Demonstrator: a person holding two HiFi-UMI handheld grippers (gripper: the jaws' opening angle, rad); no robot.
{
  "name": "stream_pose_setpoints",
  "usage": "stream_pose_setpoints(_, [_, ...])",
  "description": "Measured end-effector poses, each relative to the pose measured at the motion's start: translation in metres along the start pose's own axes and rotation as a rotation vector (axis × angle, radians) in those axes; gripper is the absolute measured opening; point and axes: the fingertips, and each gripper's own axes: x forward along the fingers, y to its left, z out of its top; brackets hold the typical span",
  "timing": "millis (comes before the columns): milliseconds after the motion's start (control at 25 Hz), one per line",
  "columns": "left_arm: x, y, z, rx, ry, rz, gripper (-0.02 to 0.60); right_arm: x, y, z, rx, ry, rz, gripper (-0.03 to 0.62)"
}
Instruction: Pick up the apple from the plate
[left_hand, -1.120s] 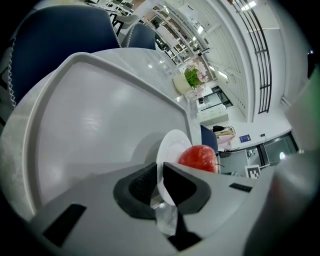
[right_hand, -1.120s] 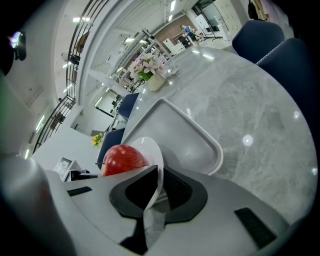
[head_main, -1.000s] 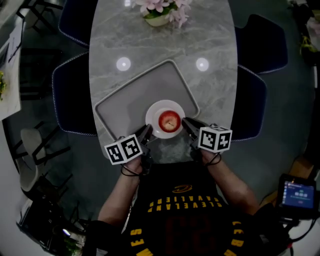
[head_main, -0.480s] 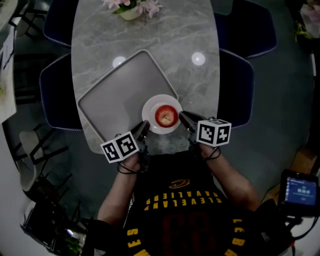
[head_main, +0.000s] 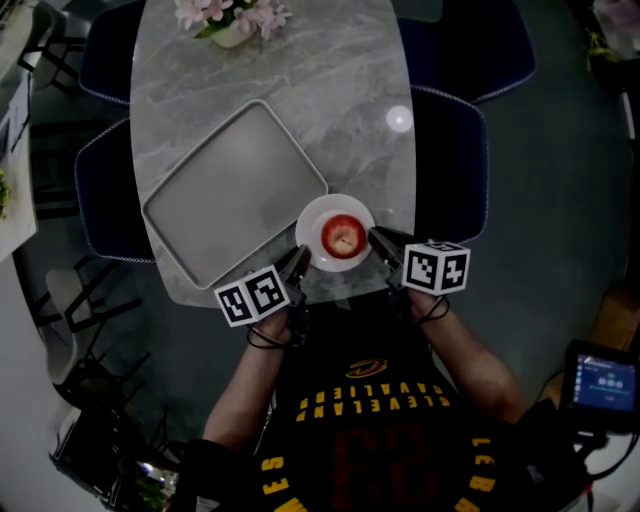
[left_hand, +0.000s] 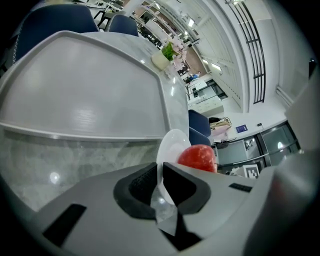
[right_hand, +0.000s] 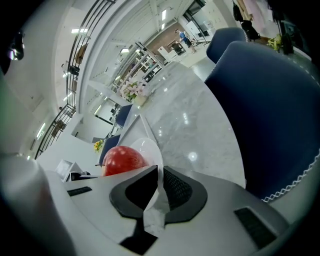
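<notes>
The left gripper (head_main: 296, 262) and right gripper (head_main: 379, 240) each pinch the plate (head_main: 312, 222) rim, with the apple (head_main: 343, 236) between them, so a clean pick likely means keeping the plate level, freeing one gripper, and closing it across the apple's middle.

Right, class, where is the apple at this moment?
In the head view the apple sits on the white plate, just right of the grey tray, between the left claw and right claw gripping the plate's rim.
</notes>
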Motion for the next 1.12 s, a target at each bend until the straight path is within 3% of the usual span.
stream_pose_setpoints(520, [0.040, -0.024, -0.040, 0.039, 0.056, -0.007, 0.040, -0.034, -0.057, -0.013, 0.060, -0.029, -0.030, 0.044])
stream_pose_setpoints(1120, [0.052, -0.022, -0.042, 0.049, 0.082, -0.008, 0.040, -0.034, -0.064, -0.011, 0.081, -0.054, -0.035, 0.041])
